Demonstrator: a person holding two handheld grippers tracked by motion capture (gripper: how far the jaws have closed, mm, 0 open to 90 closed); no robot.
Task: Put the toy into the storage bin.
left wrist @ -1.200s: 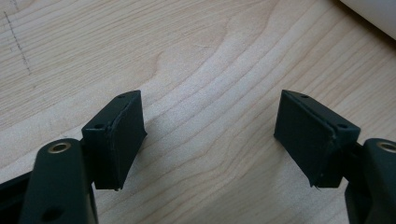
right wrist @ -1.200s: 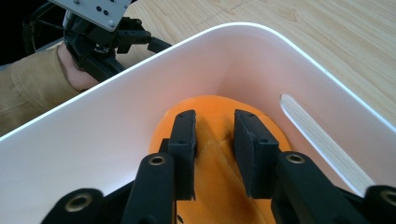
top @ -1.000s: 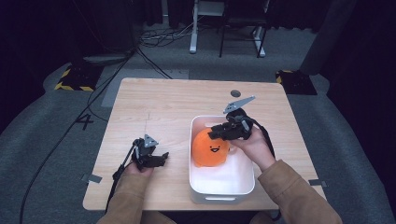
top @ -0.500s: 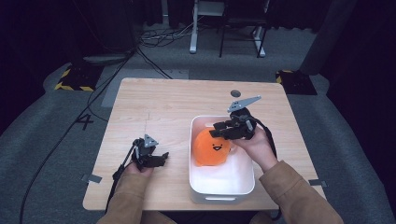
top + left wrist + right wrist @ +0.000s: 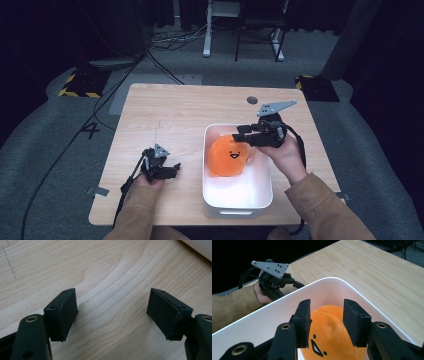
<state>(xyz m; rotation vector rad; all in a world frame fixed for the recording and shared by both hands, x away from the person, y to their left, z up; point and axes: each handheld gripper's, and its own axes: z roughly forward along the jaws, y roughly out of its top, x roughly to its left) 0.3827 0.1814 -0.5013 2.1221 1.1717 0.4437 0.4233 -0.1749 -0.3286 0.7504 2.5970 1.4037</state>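
- The orange plush toy (image 5: 231, 156) is seen at frame centre, inside the white tub (image 5: 237, 202) on the worktop (image 5: 190, 107).
- The right tongs (image 5: 241, 134) have just been opening; the pads stand above the toy, unclamped.
- The left tongs (image 5: 176, 169) are held apart, empty, lower left.

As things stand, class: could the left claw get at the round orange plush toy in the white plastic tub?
Probably not without lifting: the left claw rests on the table beside the tub, whose wall stands between it and the toy. The top is open.
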